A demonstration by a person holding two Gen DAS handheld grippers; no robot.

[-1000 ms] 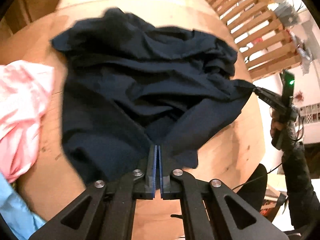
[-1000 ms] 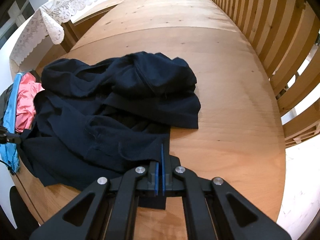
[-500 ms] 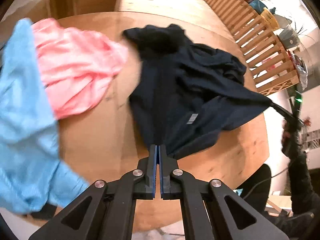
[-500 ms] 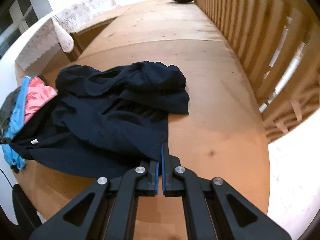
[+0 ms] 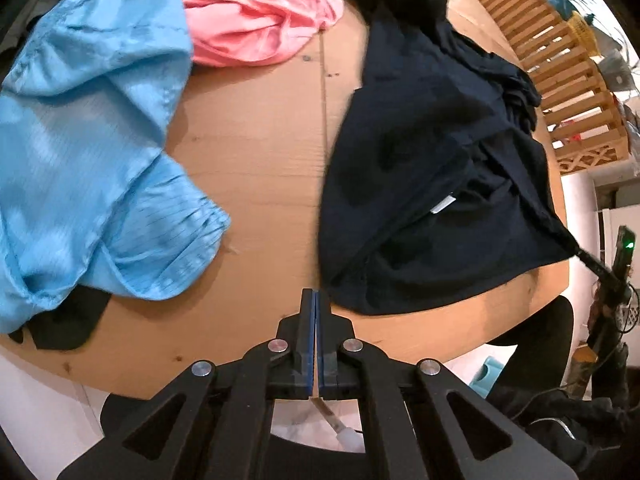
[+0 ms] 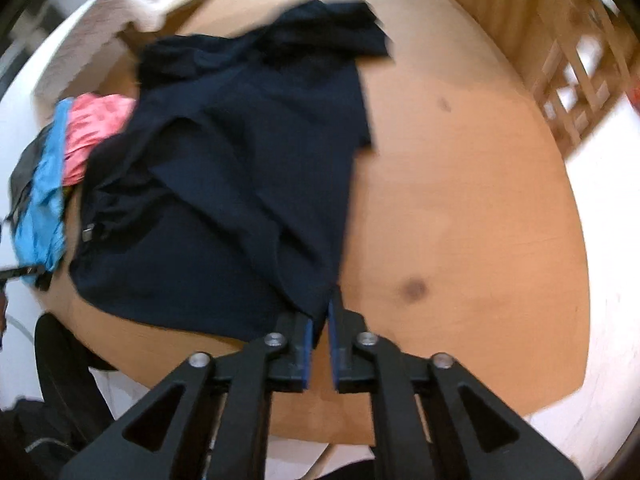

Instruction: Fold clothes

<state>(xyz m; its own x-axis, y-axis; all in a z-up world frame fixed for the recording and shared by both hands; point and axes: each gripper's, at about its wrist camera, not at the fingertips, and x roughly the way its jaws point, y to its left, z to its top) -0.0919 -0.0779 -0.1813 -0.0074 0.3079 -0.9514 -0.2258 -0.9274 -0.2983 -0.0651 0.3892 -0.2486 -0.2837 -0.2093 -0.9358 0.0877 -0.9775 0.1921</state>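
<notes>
Navy shirt (image 5: pixel 420 152) — small white tag (image 5: pixel 443 205), unreadable.

wooden table (image 5: pixel 256 148), navy garment (image 5: pixel 420 152), blue garment (image 5: pixel 80 128), pink garment (image 5: pixel 248 12)

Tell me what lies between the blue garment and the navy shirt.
In the left wrist view, only bare wooden table separates the blue garment from the navy shirt.

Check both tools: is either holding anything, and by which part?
Right tool: grips the navy garment by a near corner of its edge. Left tool: closed on nothing visible, garment edge just beside it.
</notes>
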